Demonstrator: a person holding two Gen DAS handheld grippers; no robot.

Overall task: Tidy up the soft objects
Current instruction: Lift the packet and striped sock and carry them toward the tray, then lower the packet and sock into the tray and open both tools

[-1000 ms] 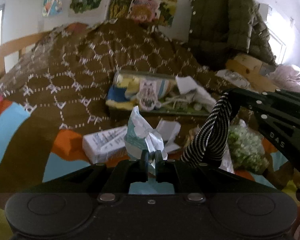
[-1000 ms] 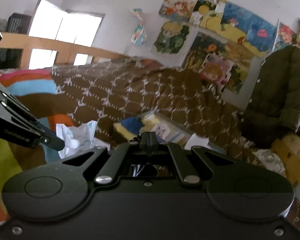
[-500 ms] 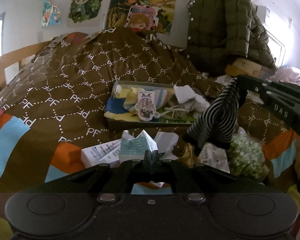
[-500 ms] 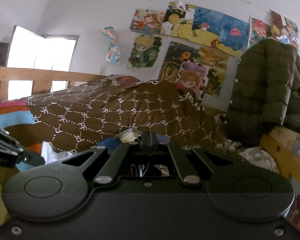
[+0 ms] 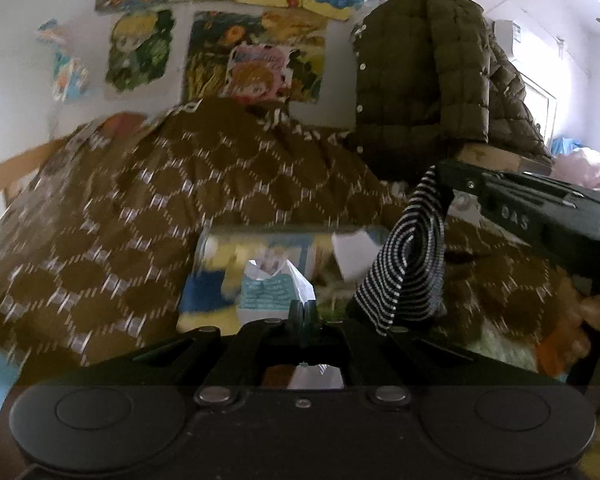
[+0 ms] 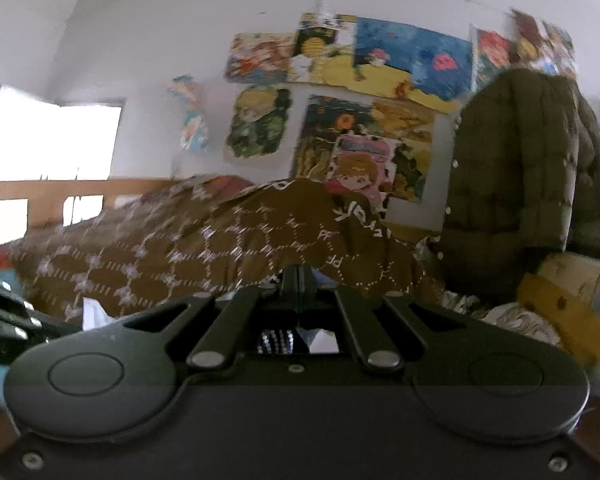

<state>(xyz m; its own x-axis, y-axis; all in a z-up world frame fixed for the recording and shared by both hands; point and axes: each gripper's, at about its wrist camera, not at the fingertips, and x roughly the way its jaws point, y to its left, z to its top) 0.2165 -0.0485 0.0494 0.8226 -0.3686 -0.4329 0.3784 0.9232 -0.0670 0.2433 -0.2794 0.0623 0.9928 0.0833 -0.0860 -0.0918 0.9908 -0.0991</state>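
My left gripper [image 5: 303, 307] is shut on a white and teal tissue packet [image 5: 274, 288] and holds it up above the bed. My right gripper [image 5: 440, 178] comes in from the right of the left wrist view, shut on a black-and-white striped sock [image 5: 410, 264] that hangs down from it. In the right wrist view the right gripper [image 6: 298, 278] shows closed fingers, and a bit of the striped sock [image 6: 276, 342] shows under them. An open box [image 5: 260, 252] of soft, yellow and blue items lies on the brown patterned blanket [image 5: 132, 208] beyond both.
A dark green puffer jacket [image 5: 432, 76] hangs at the right over a cardboard box [image 5: 492, 158]. Drawings [image 5: 256, 60] cover the wall behind. A wooden bed rail [image 6: 76, 188] and a window [image 6: 52, 136] are at the left.
Both grippers have risen and tilted up with their loads. The tissue packet has come off the bed and now sits in front of the box. The sock hangs higher.
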